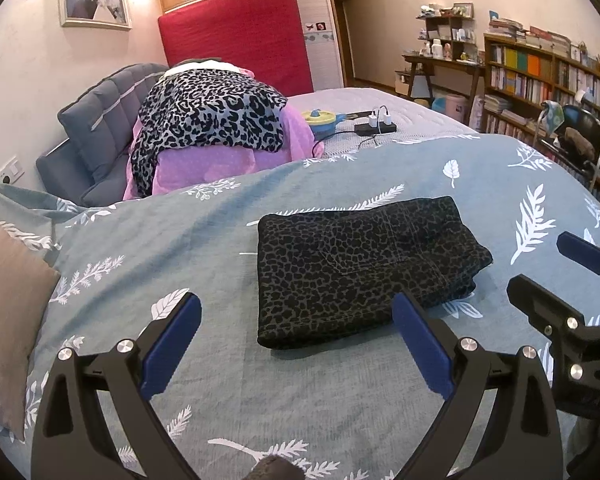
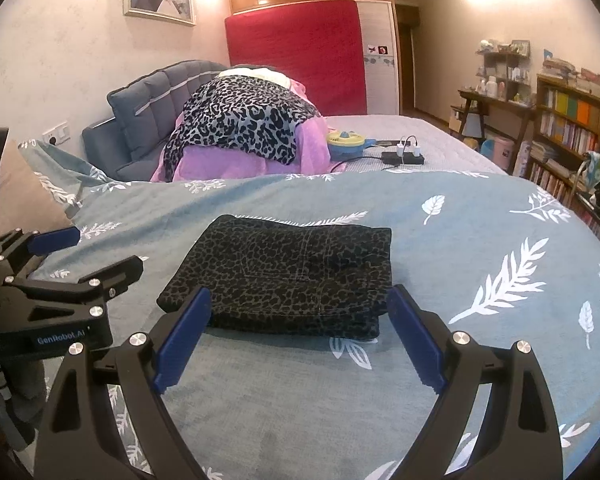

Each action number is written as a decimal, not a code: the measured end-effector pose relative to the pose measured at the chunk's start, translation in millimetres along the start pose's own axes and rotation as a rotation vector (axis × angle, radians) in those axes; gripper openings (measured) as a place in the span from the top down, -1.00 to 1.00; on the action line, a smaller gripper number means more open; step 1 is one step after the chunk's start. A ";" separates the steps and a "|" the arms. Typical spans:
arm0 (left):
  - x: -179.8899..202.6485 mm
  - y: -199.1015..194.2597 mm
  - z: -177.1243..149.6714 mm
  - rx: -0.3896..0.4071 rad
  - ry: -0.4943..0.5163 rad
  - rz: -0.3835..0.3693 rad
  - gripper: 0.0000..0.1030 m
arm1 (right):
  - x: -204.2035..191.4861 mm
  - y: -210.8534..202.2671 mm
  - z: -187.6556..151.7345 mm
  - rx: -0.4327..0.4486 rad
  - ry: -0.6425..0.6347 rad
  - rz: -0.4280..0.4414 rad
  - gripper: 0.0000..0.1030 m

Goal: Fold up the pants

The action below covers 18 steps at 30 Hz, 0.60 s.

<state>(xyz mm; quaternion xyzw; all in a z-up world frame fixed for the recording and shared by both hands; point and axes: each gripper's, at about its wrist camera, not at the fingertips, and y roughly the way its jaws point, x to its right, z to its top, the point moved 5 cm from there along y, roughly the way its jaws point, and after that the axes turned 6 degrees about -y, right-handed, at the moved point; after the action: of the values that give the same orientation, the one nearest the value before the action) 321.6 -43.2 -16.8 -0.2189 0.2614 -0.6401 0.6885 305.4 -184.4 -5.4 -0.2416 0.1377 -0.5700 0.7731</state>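
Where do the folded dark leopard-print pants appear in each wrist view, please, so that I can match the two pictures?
Left wrist: folded pants lie right of centre on the leaf-print bedspread, beyond the open left gripper.
Right wrist: pants sit centred, just beyond the open right gripper.
Shared landmark: red mattress against the far wall.

The right gripper [image 1: 572,276] is cut off by the left wrist view's edge, and the bookshelf [image 1: 540,76] titles are too small to read.

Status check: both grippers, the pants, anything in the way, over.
Left gripper open, empty. Right gripper open, empty. Dark leopard-print pants folded on the leaf-print blue quilt. Nothing in the way.
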 end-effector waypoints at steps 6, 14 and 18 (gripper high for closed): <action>-0.1 -8.3 -4.9 0.010 0.015 0.009 -0.85 | -5.8 -2.5 -6.0 -0.014 -0.030 -0.002 -0.77; -4.6 -15.8 -6.9 0.016 0.002 0.008 -0.85 | -5.7 -7.1 -5.7 -0.014 -0.011 -0.010 -0.77; -4.9 -16.8 -9.9 0.014 0.005 0.008 -0.85 | -6.1 -10.0 -4.2 -0.009 -0.010 -0.014 -0.88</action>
<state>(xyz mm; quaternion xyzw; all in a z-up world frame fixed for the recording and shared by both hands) 302.1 -39.5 -13.4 -0.2117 0.2593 -0.6398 0.6918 293.3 -181.9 -4.0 -0.2488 0.1346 -0.5737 0.7686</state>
